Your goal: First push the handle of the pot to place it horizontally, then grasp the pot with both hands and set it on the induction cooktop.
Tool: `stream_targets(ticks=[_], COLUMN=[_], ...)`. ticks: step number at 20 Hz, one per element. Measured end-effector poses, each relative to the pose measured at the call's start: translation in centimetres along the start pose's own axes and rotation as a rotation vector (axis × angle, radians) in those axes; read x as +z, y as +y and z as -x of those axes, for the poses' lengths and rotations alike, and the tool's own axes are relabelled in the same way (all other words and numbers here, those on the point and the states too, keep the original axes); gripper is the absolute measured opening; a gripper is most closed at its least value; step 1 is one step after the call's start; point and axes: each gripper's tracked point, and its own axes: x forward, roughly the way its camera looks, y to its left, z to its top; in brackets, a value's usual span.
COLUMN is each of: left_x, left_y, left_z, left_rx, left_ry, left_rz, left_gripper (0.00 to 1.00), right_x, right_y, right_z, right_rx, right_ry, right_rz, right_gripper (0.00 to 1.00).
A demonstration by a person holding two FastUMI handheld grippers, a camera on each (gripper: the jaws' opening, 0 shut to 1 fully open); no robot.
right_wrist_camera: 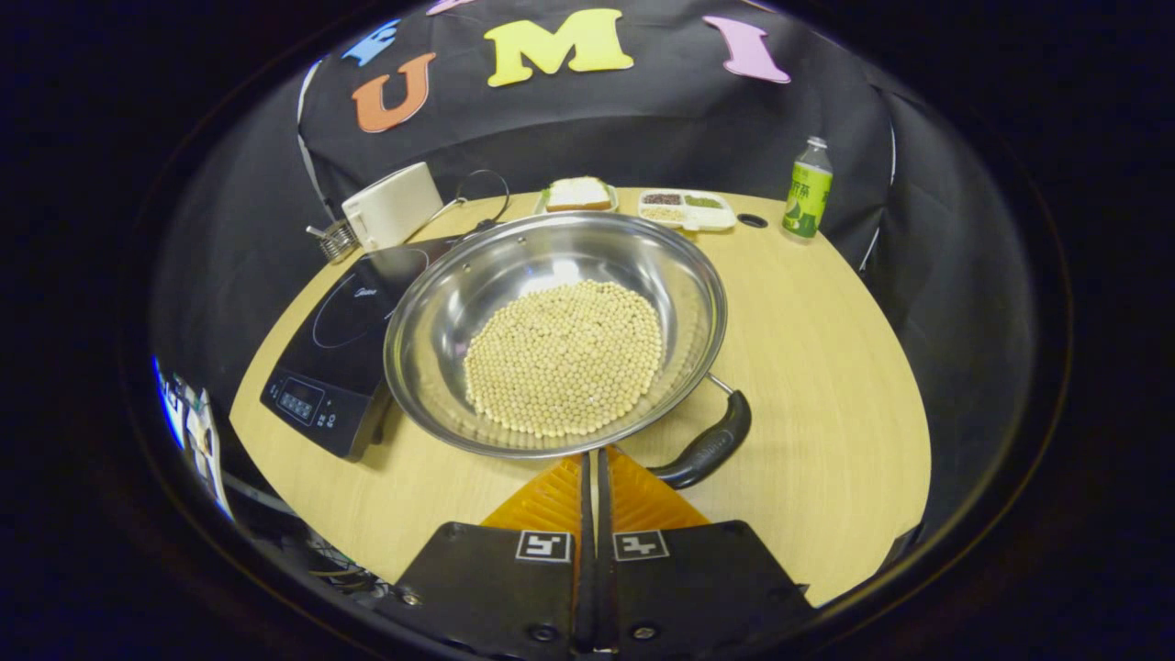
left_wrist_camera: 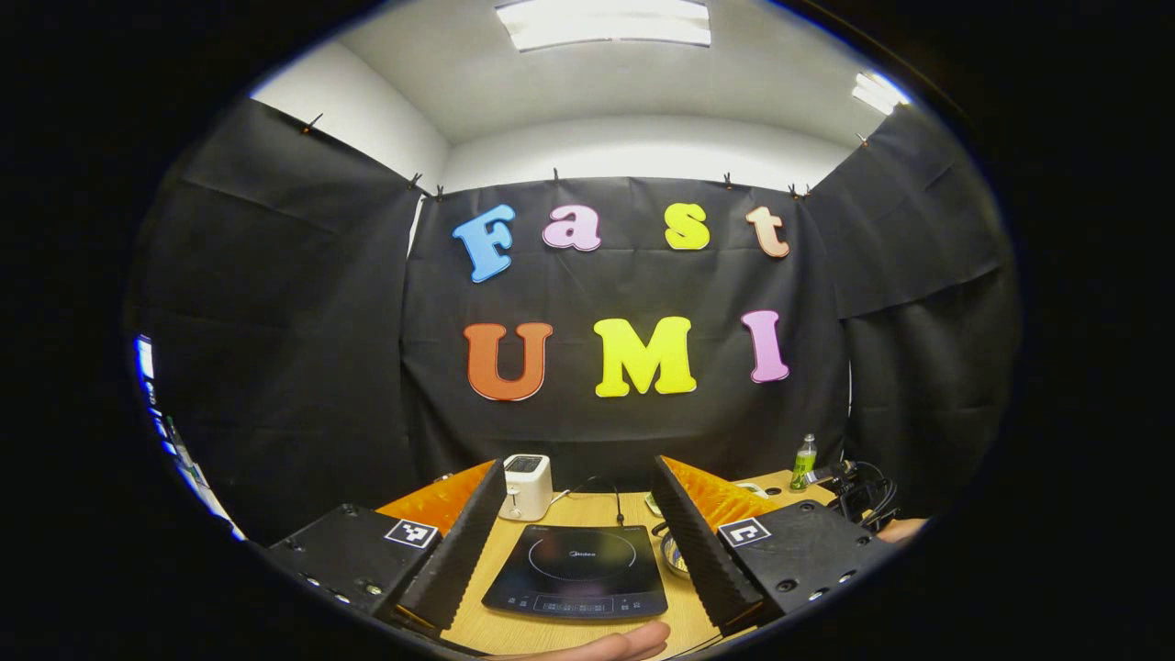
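Observation:
A steel pot (right_wrist_camera: pixel 459 303) holding pale round beans (right_wrist_camera: pixel 562 356) sits mid-table in the right gripper view. Its black handle (right_wrist_camera: pixel 707 447) points toward the near right. My right gripper (right_wrist_camera: pixel 592 454) is shut, its tips right at the pot's near rim, just left of the handle. The black induction cooktop (right_wrist_camera: pixel 335 353) lies against the pot's left side. In the left gripper view my left gripper (left_wrist_camera: pixel 578 462) stands open above the table with the cooktop (left_wrist_camera: pixel 576 571) framed between its fingers. A sliver of the pot (left_wrist_camera: pixel 673 555) shows by the right finger.
A white toaster (right_wrist_camera: pixel 393 207) stands behind the cooktop. At the table's back are a plate with bread (right_wrist_camera: pixel 578 193), a compartment tray (right_wrist_camera: pixel 687 209) and a green bottle (right_wrist_camera: pixel 808 197). A hand (left_wrist_camera: pixel 606 645) shows at the near edge in the left gripper view, with cables (left_wrist_camera: pixel 858 491) at the right.

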Motion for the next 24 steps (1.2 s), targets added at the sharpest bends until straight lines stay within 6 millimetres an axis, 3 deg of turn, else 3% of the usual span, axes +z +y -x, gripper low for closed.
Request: stream_targets(ticks=[3,16,24], left_x=[-0.2,-2.7,-3.2], left_y=[-0.3,-3.2,-3.9], left_z=[-0.2,-2.8,-3.3], left_rx=[-0.009,-0.045,-0.064], left_ry=[-0.009,0.025,0.007], left_rz=[-0.001,0.029,0.017], left_gripper=[0.95,0.95,0.95], right_x=[-0.2,3.7,5.4], right_y=[-1.6,-8.2,-10.4], right_z=[-0.8,-2.9,-4.0], right_rx=[-0.027,-0.149,-0.176], right_ry=[0.002,-0.138,-0.183], right_rz=[-0.011,0.051,0.035], right_gripper=[0.01,0.04,0.04])
